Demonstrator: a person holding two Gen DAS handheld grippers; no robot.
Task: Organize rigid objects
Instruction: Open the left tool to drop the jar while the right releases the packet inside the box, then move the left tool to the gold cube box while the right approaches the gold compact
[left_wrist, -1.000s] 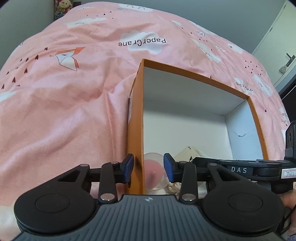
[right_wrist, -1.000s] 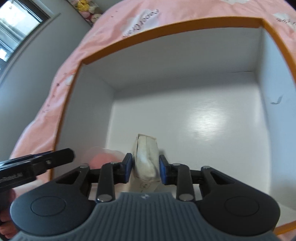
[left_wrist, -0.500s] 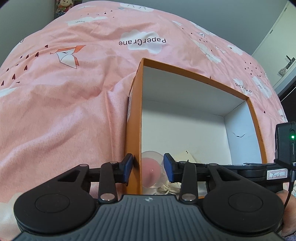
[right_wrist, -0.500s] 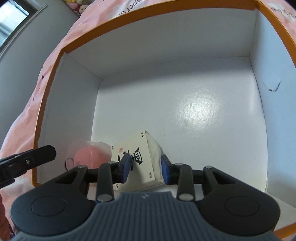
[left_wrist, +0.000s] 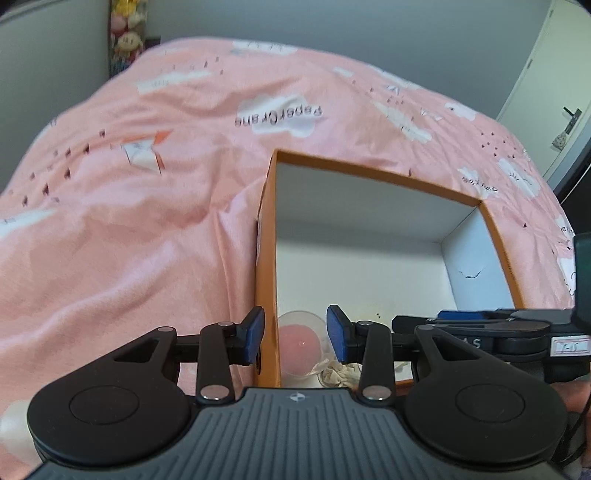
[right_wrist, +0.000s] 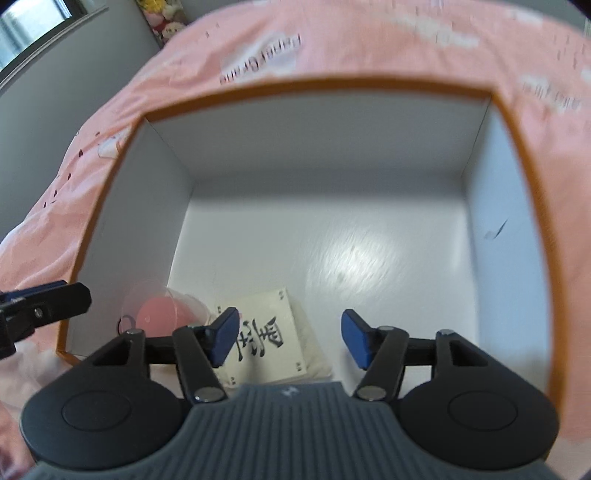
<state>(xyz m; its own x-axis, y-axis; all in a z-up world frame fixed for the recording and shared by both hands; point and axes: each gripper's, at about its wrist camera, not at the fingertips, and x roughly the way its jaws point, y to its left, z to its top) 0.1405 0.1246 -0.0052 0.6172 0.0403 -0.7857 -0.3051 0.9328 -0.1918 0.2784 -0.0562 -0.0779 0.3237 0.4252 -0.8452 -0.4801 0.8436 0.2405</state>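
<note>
An orange box (left_wrist: 266, 236) with a white inside (right_wrist: 332, 236) lies open on the pink bed. In its near left corner lie a clear case with a pink ball (right_wrist: 159, 314) and a cream packet with black characters (right_wrist: 269, 336), flat on the floor. My right gripper (right_wrist: 290, 341) is open above the packet, holding nothing. My left gripper (left_wrist: 295, 336) is open, its fingers astride the box's left wall, with the pink ball case (left_wrist: 299, 343) seen between them. The right gripper also shows in the left wrist view (left_wrist: 491, 332).
The pink printed bedspread (left_wrist: 129, 221) surrounds the box. Stuffed toys (left_wrist: 127, 33) stand at the far wall. A door with a handle (left_wrist: 569, 114) is at the far right. A window (right_wrist: 33, 22) is at the upper left.
My right gripper has opened and let go of the cream packet, which now lies flat in the box. Both grippers have drawn back and up a little.
</note>
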